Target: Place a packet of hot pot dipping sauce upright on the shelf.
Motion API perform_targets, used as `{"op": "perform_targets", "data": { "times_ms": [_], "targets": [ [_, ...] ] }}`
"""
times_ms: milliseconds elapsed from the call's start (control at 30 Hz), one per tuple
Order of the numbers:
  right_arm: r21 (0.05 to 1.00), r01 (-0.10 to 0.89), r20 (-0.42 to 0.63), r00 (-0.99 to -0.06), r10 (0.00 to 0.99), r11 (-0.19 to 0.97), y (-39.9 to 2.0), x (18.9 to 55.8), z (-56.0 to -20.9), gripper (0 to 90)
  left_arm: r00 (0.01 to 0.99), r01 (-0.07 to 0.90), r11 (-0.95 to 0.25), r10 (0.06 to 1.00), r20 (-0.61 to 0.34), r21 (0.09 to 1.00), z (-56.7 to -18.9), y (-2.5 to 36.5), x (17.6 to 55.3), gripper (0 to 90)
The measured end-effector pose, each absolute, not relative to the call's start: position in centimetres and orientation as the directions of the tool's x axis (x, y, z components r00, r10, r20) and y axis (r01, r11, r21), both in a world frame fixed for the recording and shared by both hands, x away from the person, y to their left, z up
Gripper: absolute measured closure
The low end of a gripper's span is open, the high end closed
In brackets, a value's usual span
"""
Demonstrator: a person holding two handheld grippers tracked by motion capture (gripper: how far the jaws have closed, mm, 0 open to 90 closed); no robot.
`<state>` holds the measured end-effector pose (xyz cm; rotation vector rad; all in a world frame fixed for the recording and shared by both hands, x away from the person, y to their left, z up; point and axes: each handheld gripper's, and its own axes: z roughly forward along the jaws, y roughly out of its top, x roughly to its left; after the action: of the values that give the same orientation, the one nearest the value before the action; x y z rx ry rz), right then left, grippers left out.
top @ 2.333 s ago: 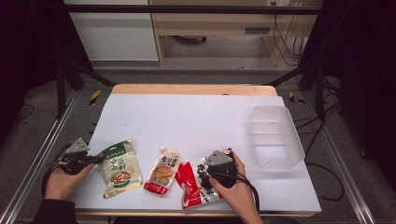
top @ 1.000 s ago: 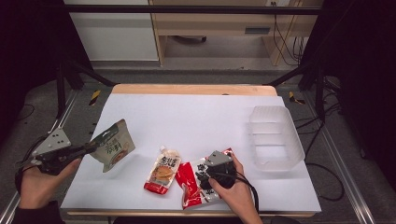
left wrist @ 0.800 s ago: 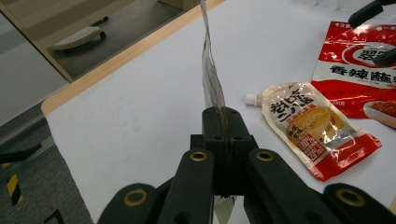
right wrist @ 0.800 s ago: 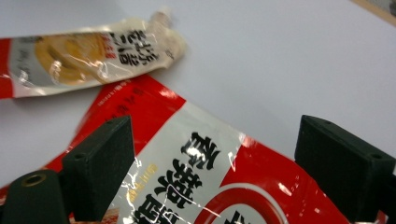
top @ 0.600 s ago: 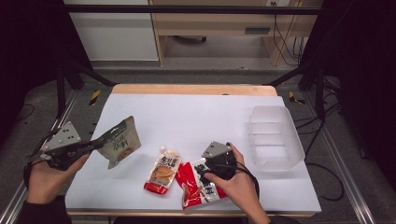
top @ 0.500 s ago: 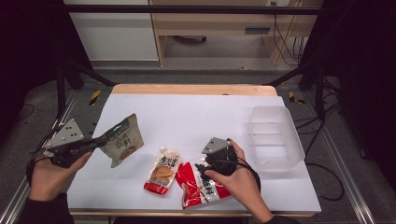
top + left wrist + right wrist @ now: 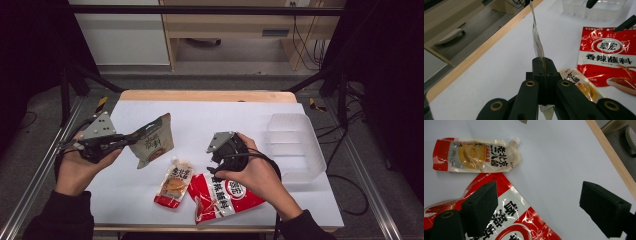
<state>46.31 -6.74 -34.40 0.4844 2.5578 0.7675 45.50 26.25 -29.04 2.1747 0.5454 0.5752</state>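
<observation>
Aloft over the tabletop's left side, the left tongs pinched a green-and-white pouch by its edge; carrying it level toward the clear bin seemed wisest. The right tongs gaped empty above the red sachet.

Red pouch cut off, bottom edge, maybe half.
</observation>
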Motion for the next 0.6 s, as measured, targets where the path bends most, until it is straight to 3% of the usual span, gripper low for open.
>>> {"op": "perform_targets", "data": {
  "times_ms": [600],
  "targets": [
    [0.565, 0.134, -0.373, -0.838, 0.397, 0.814, -7.9, 47.7, -32.3, 24.3, 0.889, 0.116, -0.663, 0.401, 0.220, 0.739, -30.5, 19.5, 47.0, 90.0]
  ]
}}
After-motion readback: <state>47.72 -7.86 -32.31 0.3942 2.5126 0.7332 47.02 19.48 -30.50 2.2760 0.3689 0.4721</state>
